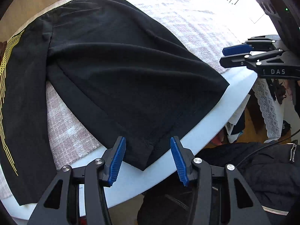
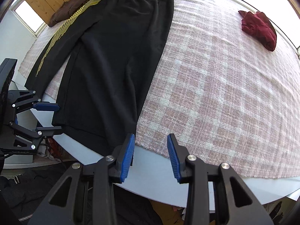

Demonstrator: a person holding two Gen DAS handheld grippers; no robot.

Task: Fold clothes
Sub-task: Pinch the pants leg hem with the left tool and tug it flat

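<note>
My left jaws [image 1: 148, 161] stand open, empty, over the hem corner of the black trousers [image 1: 116, 71] at the tabletop's [image 1: 215, 131] near edge. My right jaws [image 2: 151, 156] stand open, empty, beside the opposite hem corner. The trousers lie flat, one leg overlapping the other, on the checked blanket [image 2: 215, 93]. Step in hand, as judged: hem pickup. Next: lower, close on both corners, fold toward the waistband.

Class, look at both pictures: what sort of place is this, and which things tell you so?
Probably a room in a home: a white table under a checked cloth, black trousers laid out, a lace cover beside it.
</note>
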